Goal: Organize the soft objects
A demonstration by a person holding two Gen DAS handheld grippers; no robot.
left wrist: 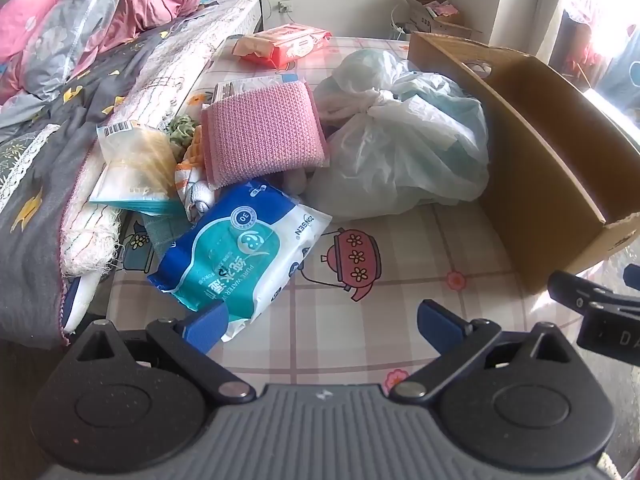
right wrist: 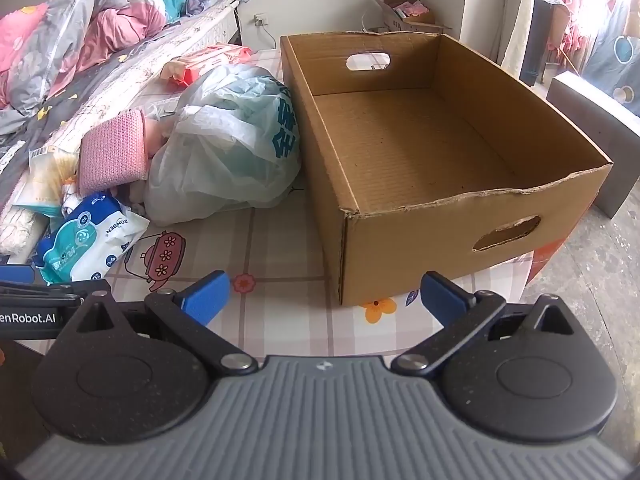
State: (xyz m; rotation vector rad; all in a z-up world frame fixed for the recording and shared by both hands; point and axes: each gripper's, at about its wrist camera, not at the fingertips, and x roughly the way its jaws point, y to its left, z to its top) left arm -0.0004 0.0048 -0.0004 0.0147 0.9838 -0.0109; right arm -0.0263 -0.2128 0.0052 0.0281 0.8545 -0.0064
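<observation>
A heap of soft things lies on the patterned mat [left wrist: 400, 240]: a blue-and-white wipes pack [left wrist: 236, 252] [right wrist: 90, 240], a pink knitted pad [left wrist: 262, 136] [right wrist: 112, 152], a tied white plastic bag [left wrist: 404, 132] [right wrist: 228, 140], a clear packet with a barcode [left wrist: 128, 164] and a red-orange pack [left wrist: 288, 42] farther back. An empty cardboard box [right wrist: 420, 140] [left wrist: 532, 152] stands to the right of the bag. My left gripper [left wrist: 322, 326] hovers open just in front of the wipes pack. My right gripper [right wrist: 324, 296] is open before the box's near corner. Neither holds anything.
A bed with a grey sheet [left wrist: 36, 208] and a pink floral quilt [left wrist: 80, 20] borders the heap on the left. A second small cardboard box [right wrist: 408, 12] sits by the far wall. Bare concrete floor [right wrist: 592, 280] lies right of the mat. The other gripper's body [left wrist: 600, 312] shows at the right edge.
</observation>
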